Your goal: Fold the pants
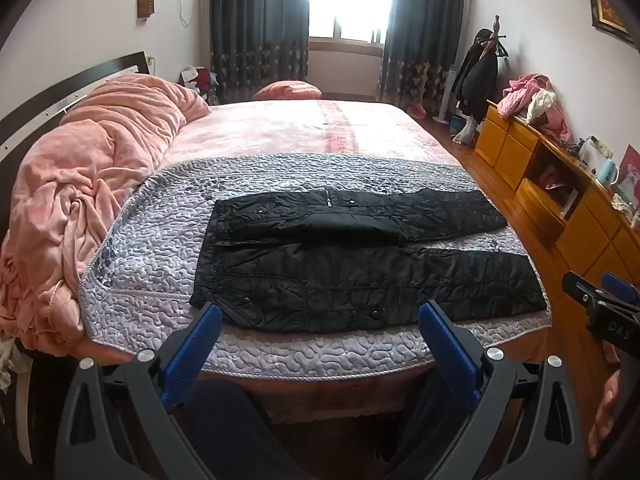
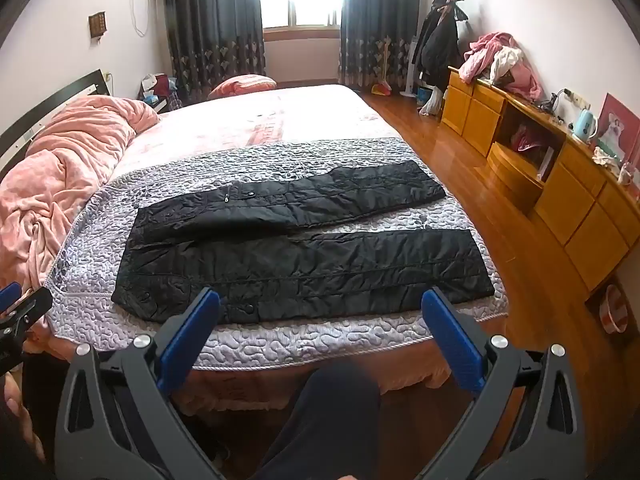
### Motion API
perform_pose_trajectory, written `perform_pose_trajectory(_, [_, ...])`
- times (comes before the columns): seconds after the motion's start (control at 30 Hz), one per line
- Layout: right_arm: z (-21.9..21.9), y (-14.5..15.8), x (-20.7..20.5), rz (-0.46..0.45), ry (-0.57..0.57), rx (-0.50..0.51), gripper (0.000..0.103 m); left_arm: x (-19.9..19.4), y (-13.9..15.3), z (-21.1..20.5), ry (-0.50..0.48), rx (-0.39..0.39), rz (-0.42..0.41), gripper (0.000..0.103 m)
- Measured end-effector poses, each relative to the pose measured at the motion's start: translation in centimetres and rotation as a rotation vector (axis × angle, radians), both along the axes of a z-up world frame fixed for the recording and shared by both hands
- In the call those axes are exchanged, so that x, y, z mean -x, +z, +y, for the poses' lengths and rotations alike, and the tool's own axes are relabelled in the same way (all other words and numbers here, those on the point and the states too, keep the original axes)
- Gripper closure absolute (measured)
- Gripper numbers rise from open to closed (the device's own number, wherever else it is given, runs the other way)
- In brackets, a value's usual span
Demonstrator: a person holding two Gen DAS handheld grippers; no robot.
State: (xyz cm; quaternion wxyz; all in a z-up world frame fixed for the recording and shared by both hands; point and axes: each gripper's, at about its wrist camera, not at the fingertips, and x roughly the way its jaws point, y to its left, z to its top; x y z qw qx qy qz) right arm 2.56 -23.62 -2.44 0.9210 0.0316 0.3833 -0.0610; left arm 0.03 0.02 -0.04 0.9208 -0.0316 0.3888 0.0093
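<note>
Black quilted pants [image 1: 360,276] lie flat on a grey quilted cover [image 1: 152,248] at the near end of the bed, waist to the left, both legs spread apart and running right. They also show in the right wrist view [image 2: 304,264]. My left gripper [image 1: 320,320] is open and empty, held above the bed's near edge just short of the pants' near leg. My right gripper [image 2: 320,308] is open and empty, also just short of the near leg. The right gripper shows at the right edge of the left wrist view [image 1: 600,304].
A rumpled pink blanket [image 1: 88,184] is piled on the bed's left side by the headboard. A yellow wooden cabinet [image 2: 560,184] with clothes and a kettle lines the right wall. Wooden floor [image 2: 472,148] runs between bed and cabinet. My legs show below the grippers.
</note>
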Motion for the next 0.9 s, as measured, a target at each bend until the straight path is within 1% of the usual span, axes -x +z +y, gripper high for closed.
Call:
perform_pose_trajectory(0.57, [-0.4, 0.1, -0.3, 0.0, -0.001, 0.004, 0.002, 0.4, 0.1, 0.1, 0.006, -0.002, 0.001, 0.004])
perform_pose_trajectory(0.73, [-0.5, 0.0, -0.4, 0.004, -0.001, 0.002, 0.002, 0.3, 0.2, 0.7, 0.005, -0.002, -0.003, 0.004])
perform_pose_trajectory(0.9, [0.3, -1.0, -0.5, 0.006, -0.001, 0.001, 0.002, 0.6, 0.3, 1.2, 0.006, -0.001, -0.002, 0.004])
